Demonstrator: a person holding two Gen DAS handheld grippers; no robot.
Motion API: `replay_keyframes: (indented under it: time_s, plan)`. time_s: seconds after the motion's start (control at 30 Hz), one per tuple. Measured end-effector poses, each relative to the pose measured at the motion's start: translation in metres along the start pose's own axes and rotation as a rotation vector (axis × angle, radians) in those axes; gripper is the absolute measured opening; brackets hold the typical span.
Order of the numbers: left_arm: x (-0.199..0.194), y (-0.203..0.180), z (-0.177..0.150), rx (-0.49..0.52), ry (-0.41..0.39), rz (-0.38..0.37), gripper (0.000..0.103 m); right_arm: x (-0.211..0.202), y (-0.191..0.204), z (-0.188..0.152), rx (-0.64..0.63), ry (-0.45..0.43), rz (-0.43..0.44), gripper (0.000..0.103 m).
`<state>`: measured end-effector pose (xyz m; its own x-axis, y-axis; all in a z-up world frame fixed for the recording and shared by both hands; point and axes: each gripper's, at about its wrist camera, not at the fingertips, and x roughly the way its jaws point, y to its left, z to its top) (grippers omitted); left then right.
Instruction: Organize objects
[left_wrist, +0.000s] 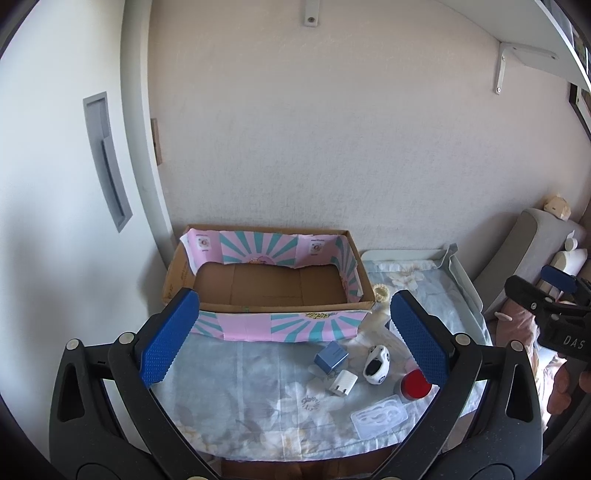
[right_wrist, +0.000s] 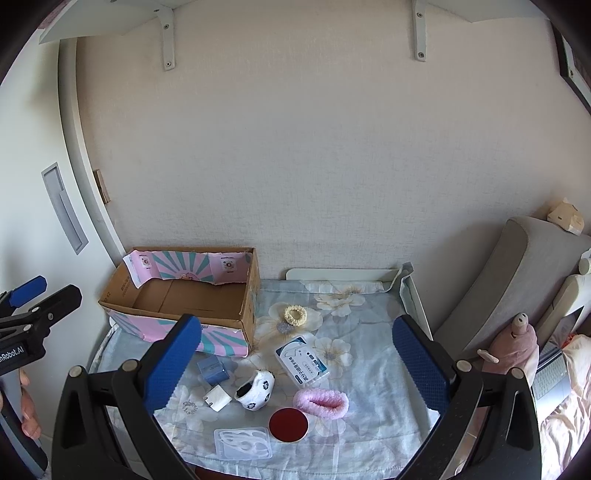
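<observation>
Right wrist view shows the whole job laid out: the cardboard box (right_wrist: 184, 299) sits empty at about ten o'clock on the flower-print cloth (right_wrist: 369, 369), and every small item is still outside it, so the sorting looks to be at its very start, with the first pick not yet made. Just beside the box's near corner lie the blue cube (right_wrist: 213, 370) and the white charger (right_wrist: 218, 398); the black-and-white sock (right_wrist: 256, 391) is next to them toward three o'clock, then the pink fuzzy roll (right_wrist: 321, 402). At six o'clock sit the red-lidded tin (right_wrist: 288, 424) and the clear plastic tray (right_wrist: 243, 443). The white packet (right_wrist: 302, 360) lies near centre, and the cream scrunchie (right_wrist: 295, 315) is at twelve o'clock, close to the box's side. The right gripper (right_wrist: 297, 350) hovers above the spread with jaws wide and nothing between them. Left wrist view shows the left gripper (left_wrist: 295, 332) likewise spread wide and empty, aimed over the box's near wall. My judgement is that the next move calls for choosing one item, lowering over it with fingers straddling it, closing, then carrying it toward ten o'clock into the box; the soft sock or roll should be forgiving, the flat tray awkward.
</observation>
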<state>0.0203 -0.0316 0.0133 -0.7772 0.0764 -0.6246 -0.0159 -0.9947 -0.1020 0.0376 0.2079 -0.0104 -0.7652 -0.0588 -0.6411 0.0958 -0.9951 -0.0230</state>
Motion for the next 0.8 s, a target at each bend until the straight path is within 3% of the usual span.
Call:
replay_keyframes:
  time_s: [0.5, 0.8]
  plan:
    - [0.016, 0.01, -0.003, 0.027, 0.053, -0.079, 0.103, -0.005, 0.001, 0.005, -0.003, -0.012, -0.037, 0.103]
    - [0.042, -0.004, -0.022, -0.024, 0.128, -0.063, 0.103, 0.017, -0.012, 0.002, -0.07, 0.015, 0.025, 0.103]
